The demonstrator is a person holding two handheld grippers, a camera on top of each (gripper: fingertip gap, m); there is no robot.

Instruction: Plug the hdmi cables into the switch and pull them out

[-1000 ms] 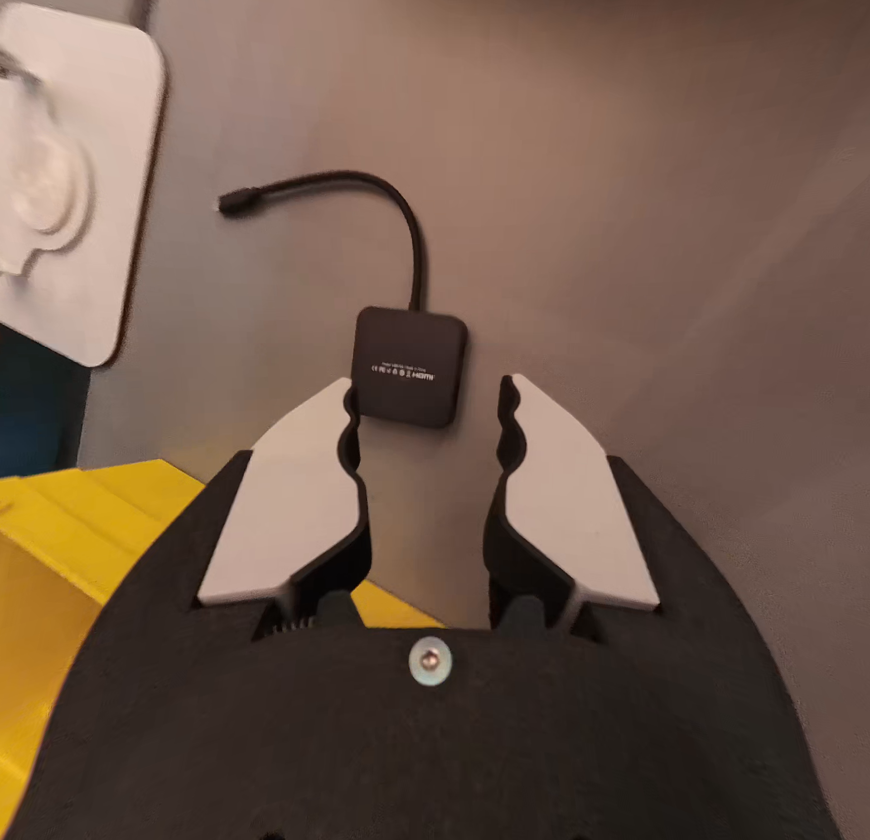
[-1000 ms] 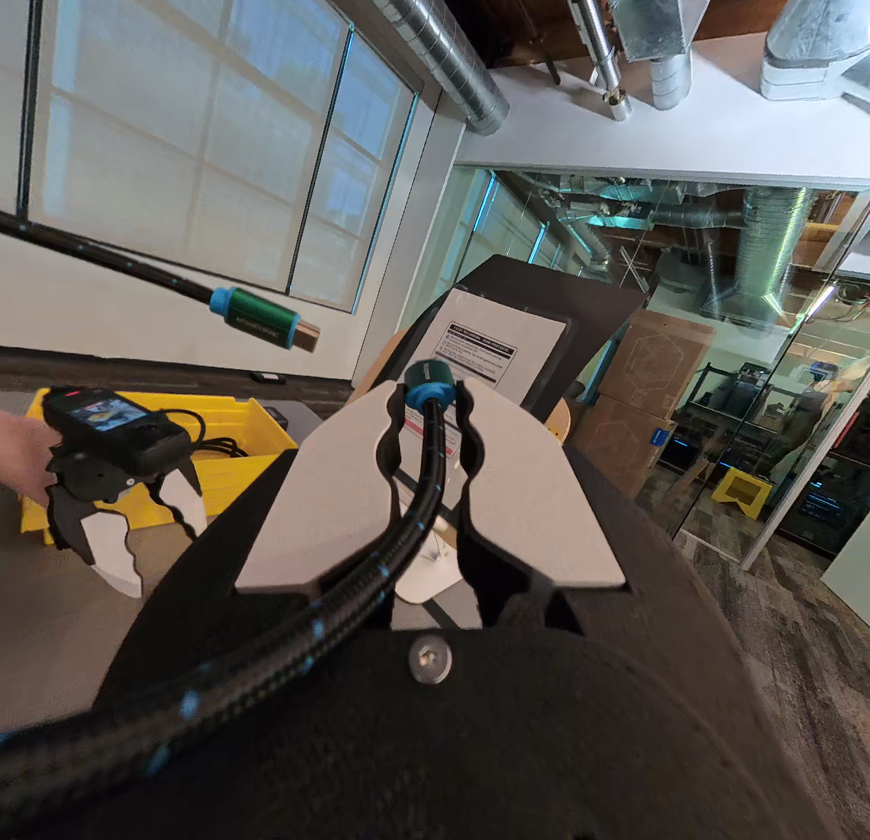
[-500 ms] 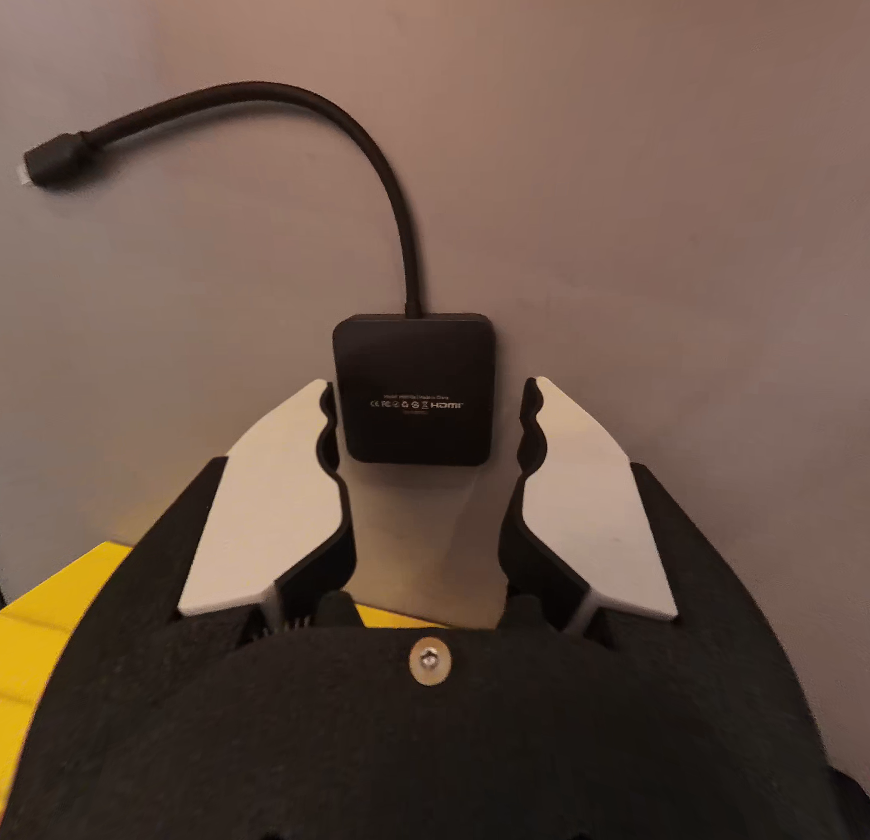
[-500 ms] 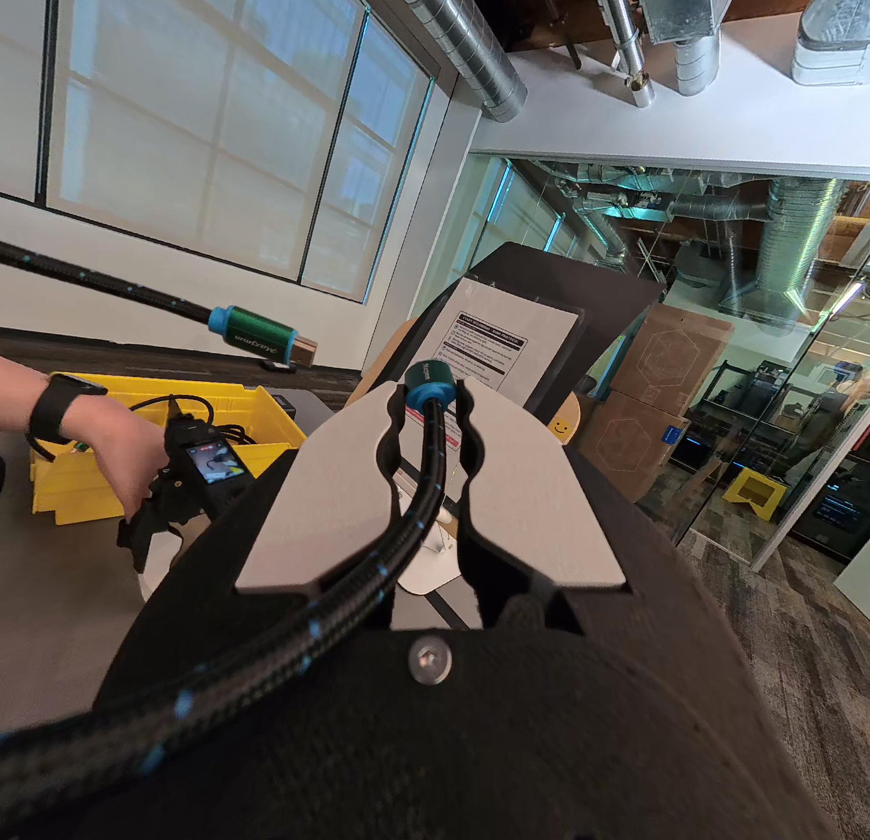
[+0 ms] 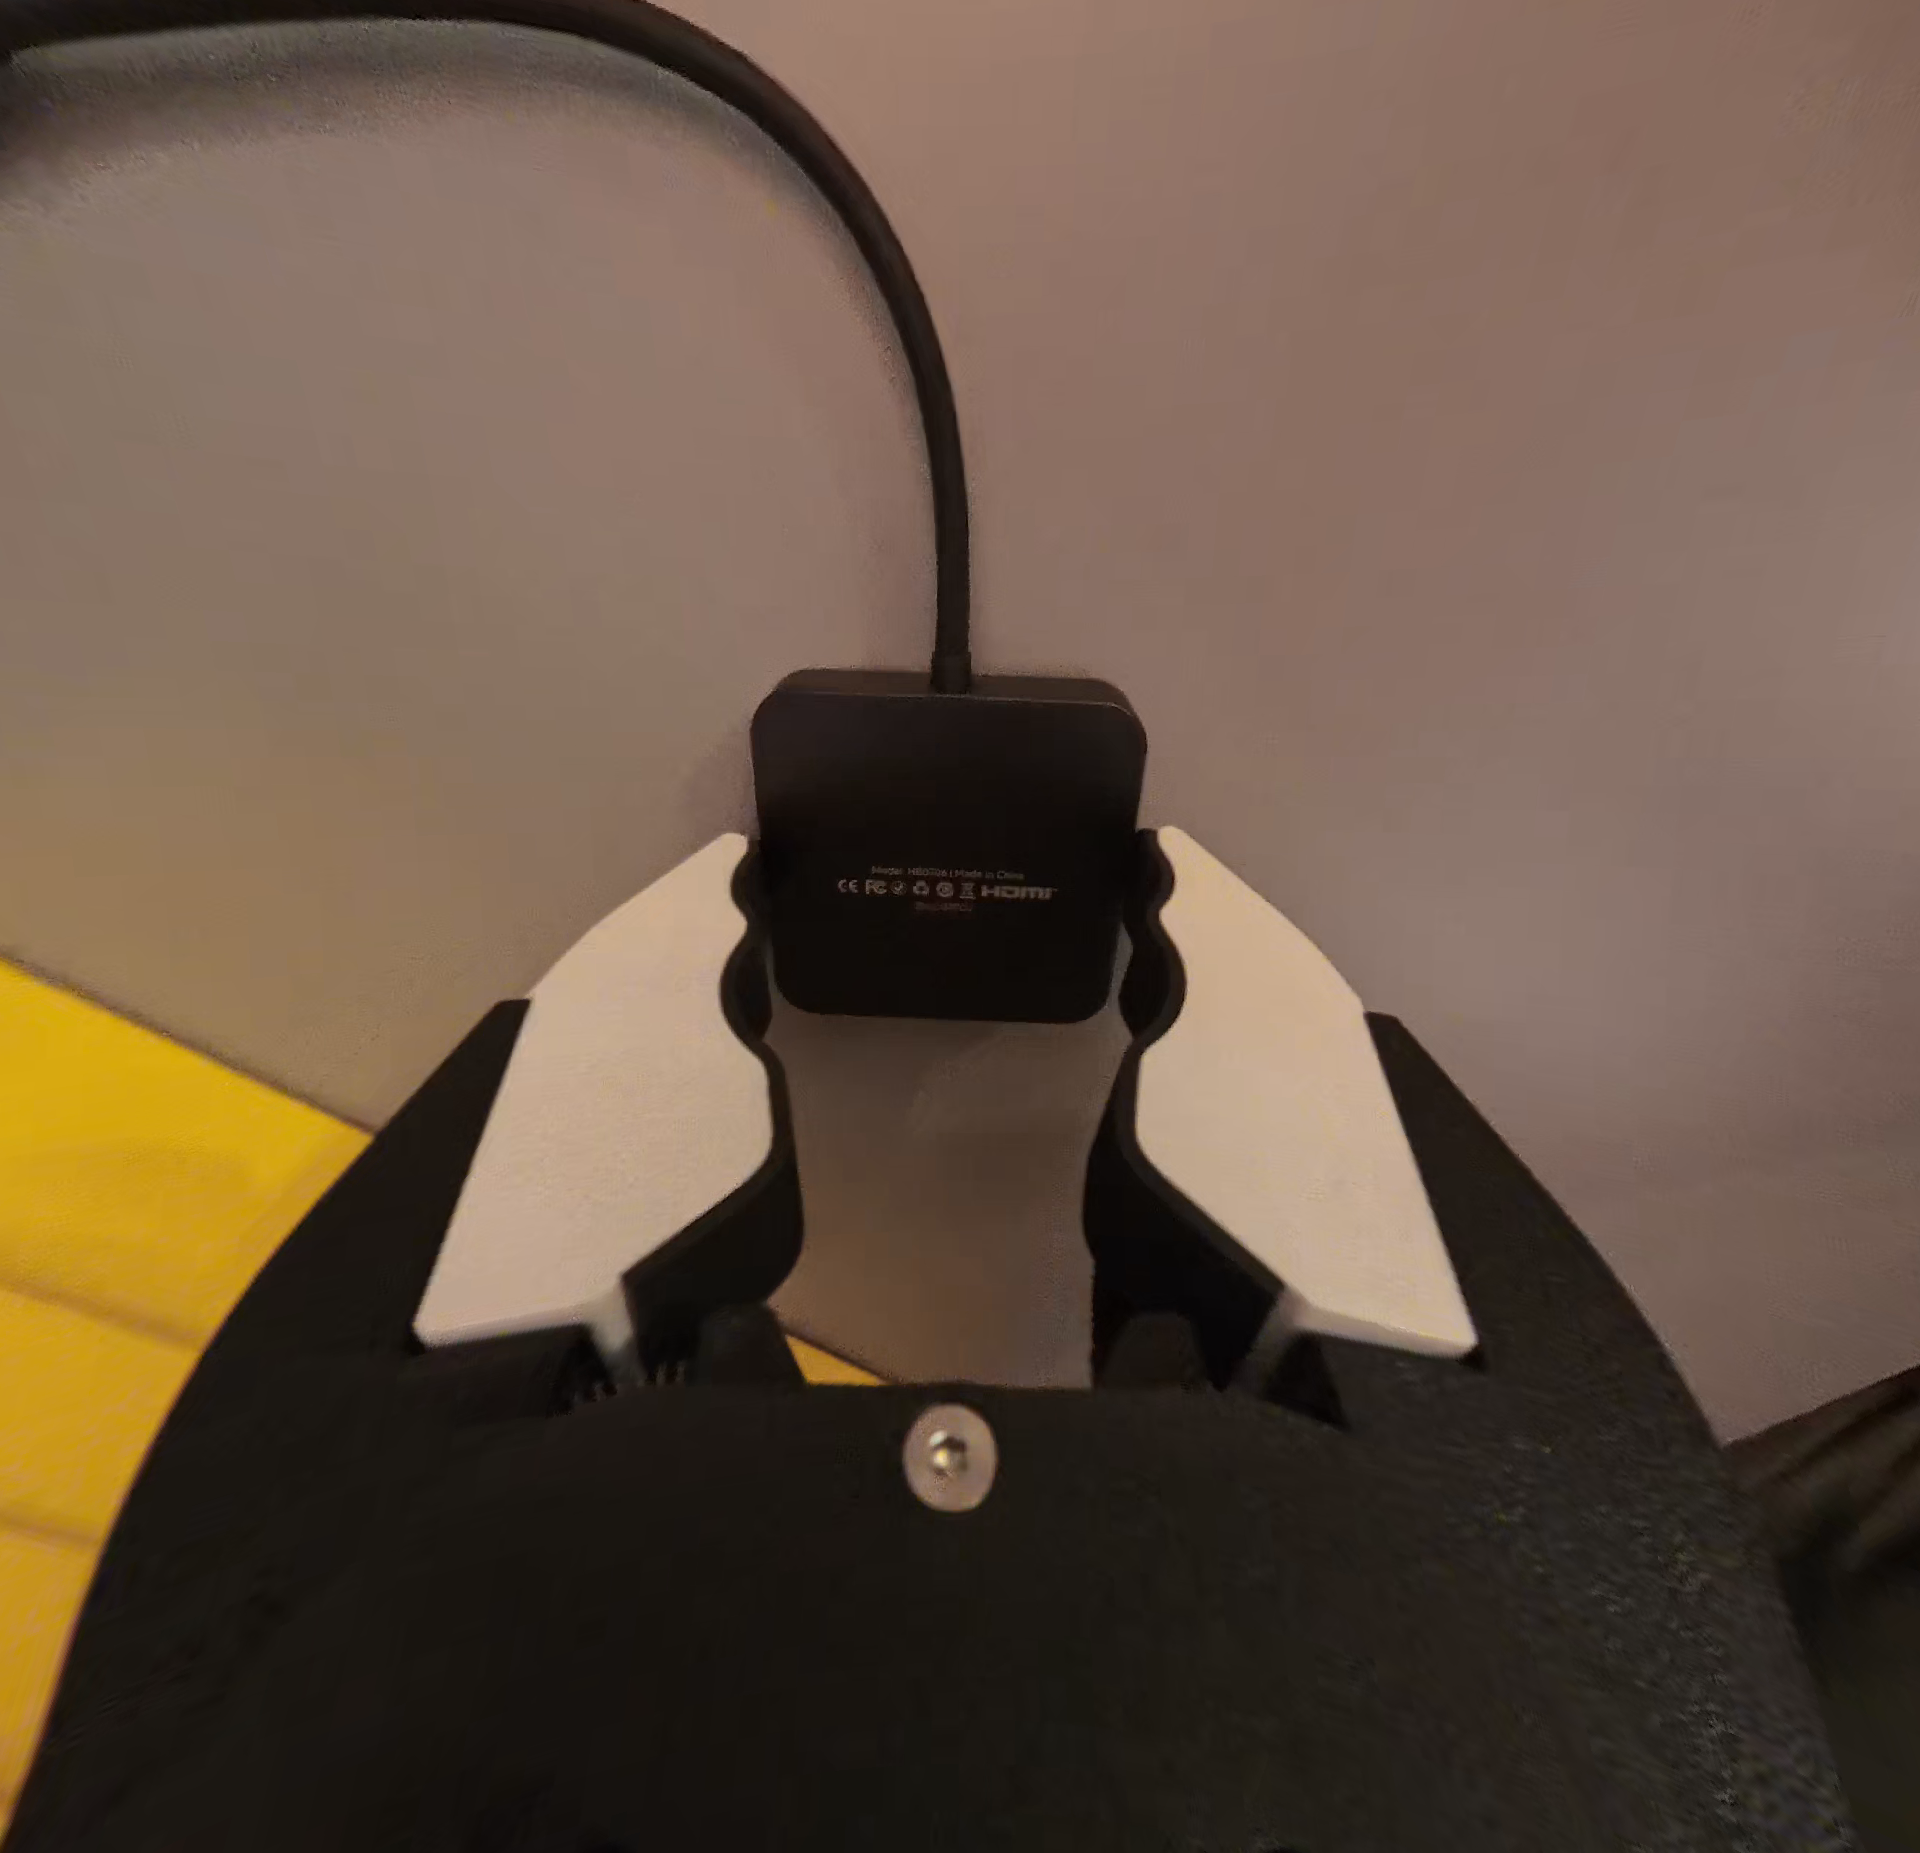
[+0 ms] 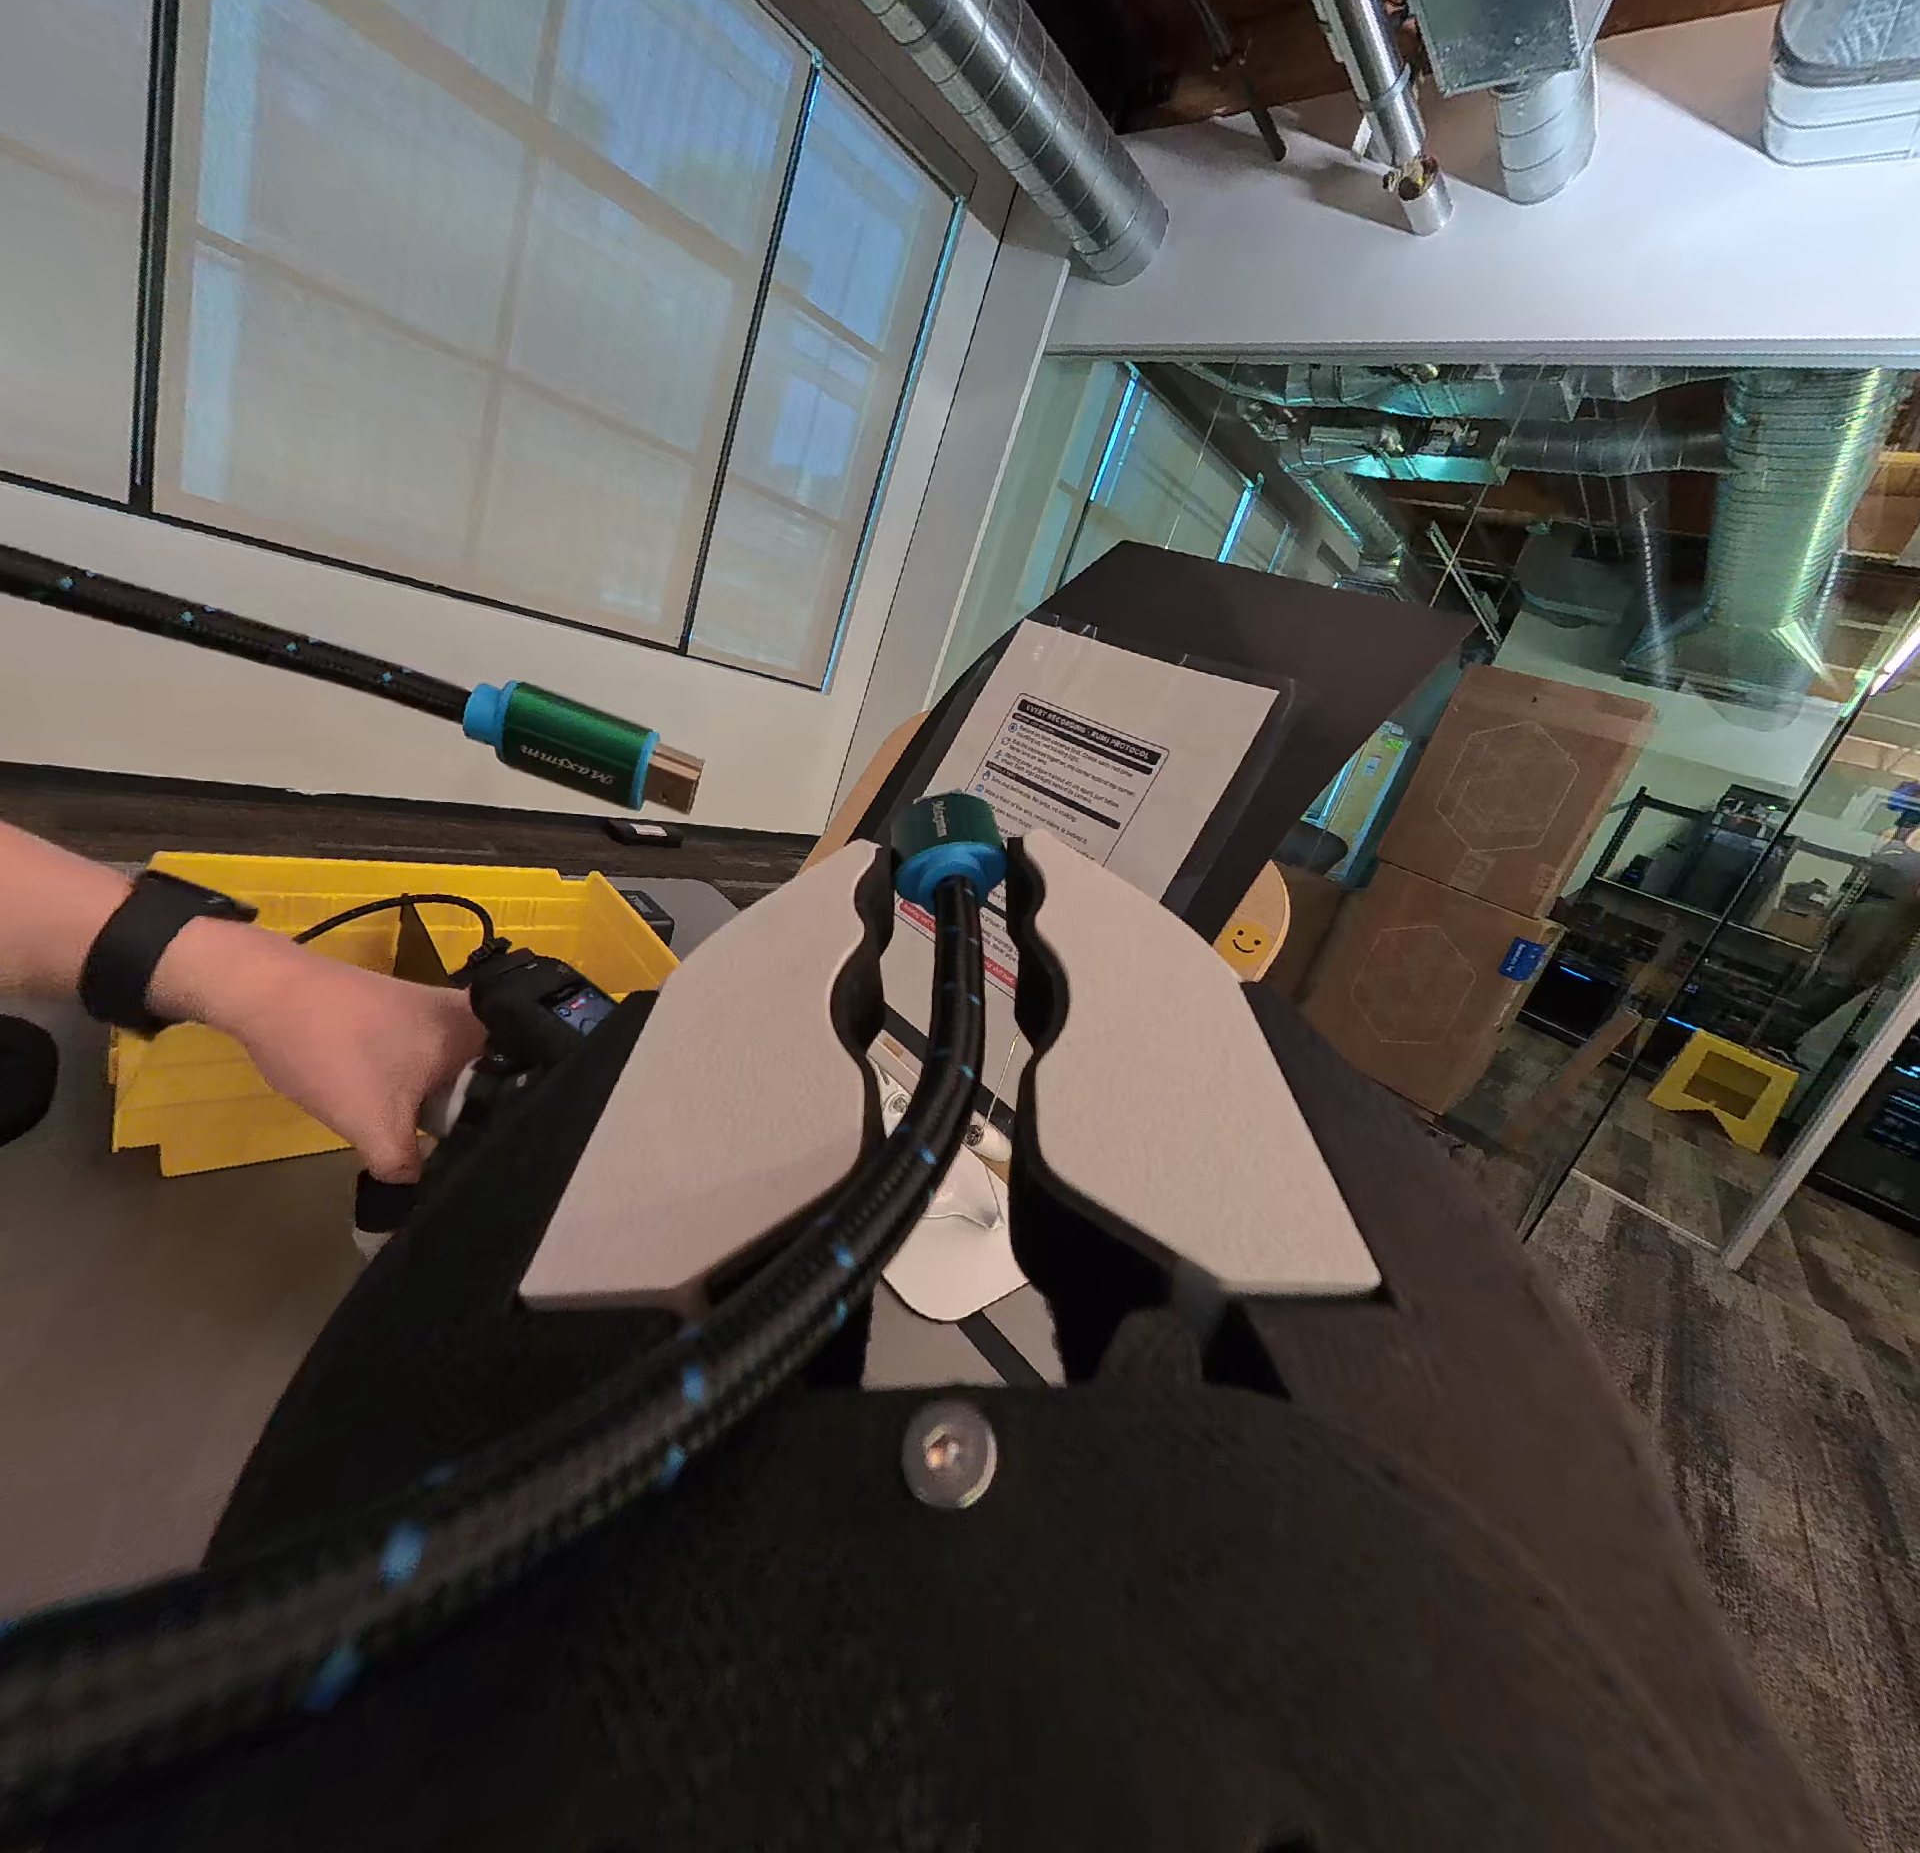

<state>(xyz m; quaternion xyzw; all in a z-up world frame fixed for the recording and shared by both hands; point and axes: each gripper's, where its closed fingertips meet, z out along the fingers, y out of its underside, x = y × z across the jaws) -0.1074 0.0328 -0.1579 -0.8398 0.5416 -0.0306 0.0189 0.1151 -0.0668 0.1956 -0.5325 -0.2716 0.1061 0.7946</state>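
Note:
The black square switch [image 5: 948,764] lies flat on the grey table [image 5: 1455,453], its black lead [image 5: 914,297] curving off to the upper left. My left gripper [image 5: 943,863] is closed on the switch, one fingertip against each side. My right gripper [image 6: 948,863] is raised and shut on the black braided HDMI cable [image 6: 940,1055], just behind its green plug [image 6: 940,824] with a blue collar. The cable's other green plug [image 6: 582,743] hangs free in the air to the left. The left gripper [image 6: 520,1014] shows in the right wrist view, held by a hand.
A yellow bin [image 5: 156,1180] sits at the table's left; it also shows in the right wrist view [image 6: 343,910]. A black stand with a white printed sheet [image 6: 1101,764] stands ahead of my right gripper on a white base [image 6: 956,1273]. Cardboard boxes [image 6: 1475,899] and a glass wall lie beyond.
My left gripper has moved forward over the switch and its jaws have narrowed onto its sides. My right gripper keeps hold of the cable, with only a slight shift.

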